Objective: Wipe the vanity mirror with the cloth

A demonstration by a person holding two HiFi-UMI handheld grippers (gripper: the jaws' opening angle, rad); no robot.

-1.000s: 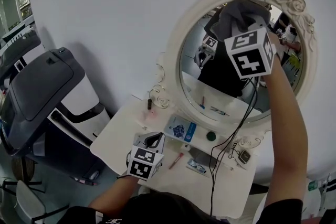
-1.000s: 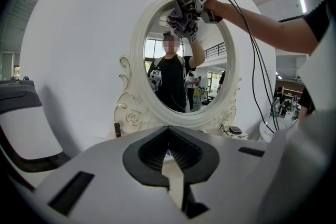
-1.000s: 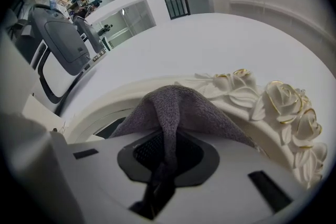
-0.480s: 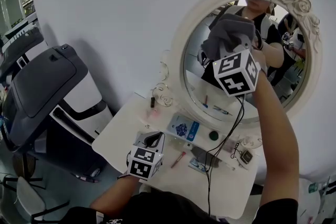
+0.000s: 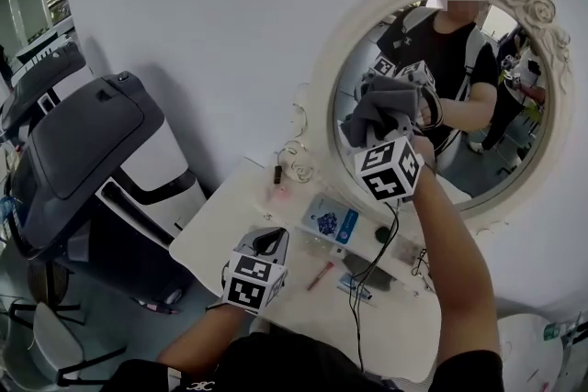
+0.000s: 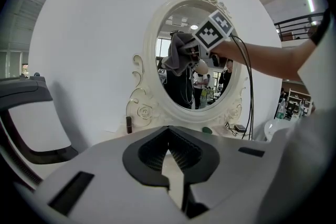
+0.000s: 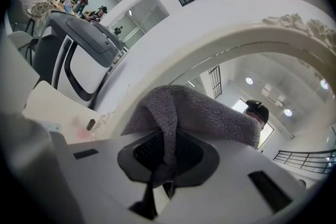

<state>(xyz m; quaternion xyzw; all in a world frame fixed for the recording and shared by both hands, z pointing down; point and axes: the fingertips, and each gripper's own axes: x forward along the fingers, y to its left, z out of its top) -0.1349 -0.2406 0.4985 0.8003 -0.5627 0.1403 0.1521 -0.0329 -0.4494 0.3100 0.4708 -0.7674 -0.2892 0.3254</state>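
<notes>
**Item: vanity mirror wipe, step in hand**

- Right gripper (image 5: 390,131): jaws clamped on a fold of the grey cloth (image 5: 375,104). In the right gripper view the cloth (image 7: 202,113) bunches over the jaw tips and faces the glass.
- Cloth posn: at the mirror (image 5: 514,151), near the glass's 9 o'clock side, just inside the ornate frame. Looks pressed to the glass, but contact can't be confirmed.
- Left gripper (image 5: 267,242): jaws a narrow slit apart w/ nothing between. It is low over the table (image 5: 225,229), at 7 o'clock from the mirror and well apart from the work.
- Table items: blue card (image 5: 328,220), green cap (image 5: 381,234), red pen (image 5: 320,275), all below the frame.

**Handling notes (judgement):**
- Only cloth should touch the glass; keep hard jaw tips behind the wad.
- Use even, light pressure and overlapping passes from 9 toward 3 o'clock, then work down to 6.
- The frame's scrollwork prob. snags fibres, so turn short of the rim.
- The right gripper's cable hangs over the table items; watch for drag on low strokes.
- The grip is on a fold only, so ease off if the cloth creeps out.
</notes>
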